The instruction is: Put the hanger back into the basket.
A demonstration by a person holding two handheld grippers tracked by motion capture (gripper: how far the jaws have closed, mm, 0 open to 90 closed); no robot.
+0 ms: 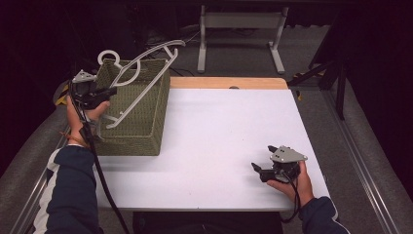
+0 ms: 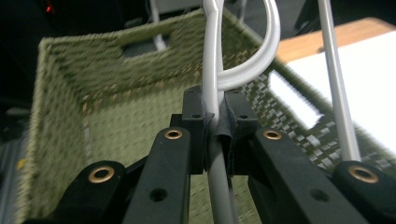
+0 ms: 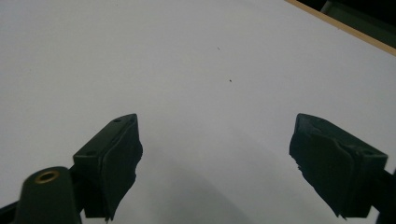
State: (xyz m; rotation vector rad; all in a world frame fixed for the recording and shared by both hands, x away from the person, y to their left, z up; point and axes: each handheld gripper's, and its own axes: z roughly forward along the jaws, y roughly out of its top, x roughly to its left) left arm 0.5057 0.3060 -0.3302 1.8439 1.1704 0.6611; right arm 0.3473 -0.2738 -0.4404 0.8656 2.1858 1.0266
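Note:
A white plastic hanger (image 1: 141,73) hangs tilted over a green woven basket (image 1: 141,131) at the table's left side. My left gripper (image 1: 113,90) is shut on the hanger near its hook, above the basket's left rim. In the left gripper view the hanger's neck (image 2: 214,84) is pinched between the jaws of the left gripper (image 2: 215,123), with the basket's inside (image 2: 116,107) below. My right gripper (image 1: 263,168) rests low over the white table near its front right, open, nothing between its jaws. In the right gripper view the right gripper (image 3: 215,158) is spread wide over bare tabletop.
The white table (image 1: 229,126) has a wooden strip (image 1: 229,83) along its far edge. A white metal frame (image 1: 241,34) stands on the floor behind the table. Dark floor and rails run along both sides.

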